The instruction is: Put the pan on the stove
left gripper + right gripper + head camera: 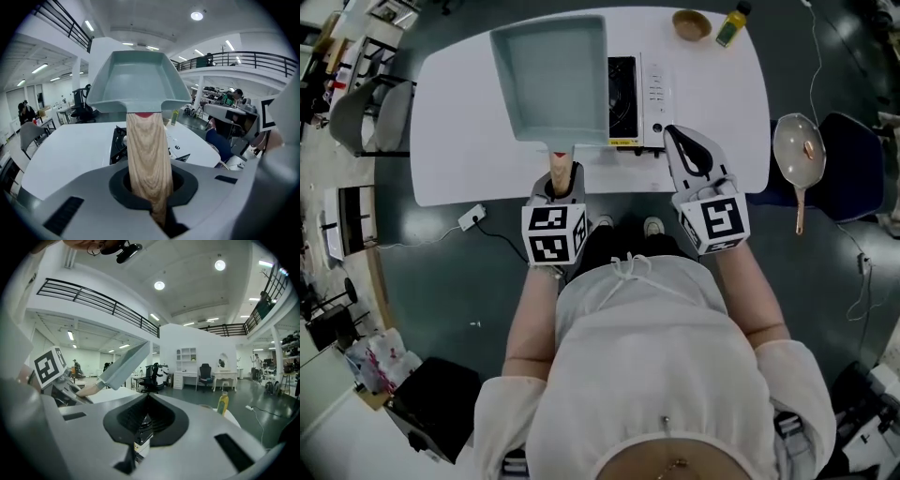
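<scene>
A square grey-blue pan [551, 80] with a wooden handle [561, 171] is held over the white table [450, 141]. My left gripper [562, 184] is shut on the handle. In the left gripper view the handle [147, 154] runs out between the jaws to the pan [136, 84], which is raised above the tabletop. The stove [639, 89] stands just right of the pan, and the pan's right edge covers its left side. My right gripper [686, 150] is shut and holds nothing, hovering at the stove's front right. The right gripper view shows the pan [124, 366] tilted at its left.
A wooden bowl [691, 24] and a yellow bottle [731, 25] stand at the table's far right. A round pan [798, 150] lies on a blue chair to the right. A grey chair [370, 112] stands left of the table, and a power strip [472, 217] lies on the floor.
</scene>
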`<act>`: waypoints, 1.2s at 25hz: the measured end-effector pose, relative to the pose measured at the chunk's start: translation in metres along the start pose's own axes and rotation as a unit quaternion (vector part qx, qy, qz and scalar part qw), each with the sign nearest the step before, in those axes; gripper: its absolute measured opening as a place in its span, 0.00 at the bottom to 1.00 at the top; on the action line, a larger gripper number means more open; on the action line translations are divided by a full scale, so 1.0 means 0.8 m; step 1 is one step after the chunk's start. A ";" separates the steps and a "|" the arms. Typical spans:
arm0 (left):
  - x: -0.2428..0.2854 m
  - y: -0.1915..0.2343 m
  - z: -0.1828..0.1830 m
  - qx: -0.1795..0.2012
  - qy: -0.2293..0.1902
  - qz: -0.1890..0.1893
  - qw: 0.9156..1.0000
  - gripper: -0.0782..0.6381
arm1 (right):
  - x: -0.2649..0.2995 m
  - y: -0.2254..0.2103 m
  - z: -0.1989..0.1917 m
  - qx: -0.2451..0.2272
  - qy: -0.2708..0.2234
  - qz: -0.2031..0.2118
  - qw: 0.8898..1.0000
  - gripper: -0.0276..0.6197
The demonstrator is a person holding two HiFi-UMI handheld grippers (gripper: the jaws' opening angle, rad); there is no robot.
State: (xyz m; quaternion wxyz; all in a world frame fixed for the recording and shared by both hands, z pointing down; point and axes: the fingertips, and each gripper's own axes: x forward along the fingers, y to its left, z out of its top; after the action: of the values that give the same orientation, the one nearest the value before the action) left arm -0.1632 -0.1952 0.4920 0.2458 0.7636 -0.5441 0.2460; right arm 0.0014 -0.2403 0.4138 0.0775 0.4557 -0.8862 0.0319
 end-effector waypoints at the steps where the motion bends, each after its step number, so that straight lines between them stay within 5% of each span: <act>1: 0.007 0.003 -0.005 -0.001 0.012 -0.004 1.000 0.15 | 0.004 -0.001 -0.002 0.002 0.002 -0.005 1.000 0.05; 12: 0.075 0.007 -0.067 -0.035 0.133 -0.053 0.989 0.15 | 0.034 -0.004 -0.040 0.021 0.034 -0.046 0.998 0.05; 30: 0.117 0.001 -0.091 -0.087 0.251 -0.035 0.963 0.16 | 0.039 -0.043 -0.097 0.062 0.079 -0.073 0.992 0.05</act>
State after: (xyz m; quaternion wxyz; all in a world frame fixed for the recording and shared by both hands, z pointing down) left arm -0.1450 -0.2150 0.6075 0.4488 0.6717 -0.4570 0.3723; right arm 0.0196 -0.2752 0.4950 0.1214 0.5194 -0.8378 0.1167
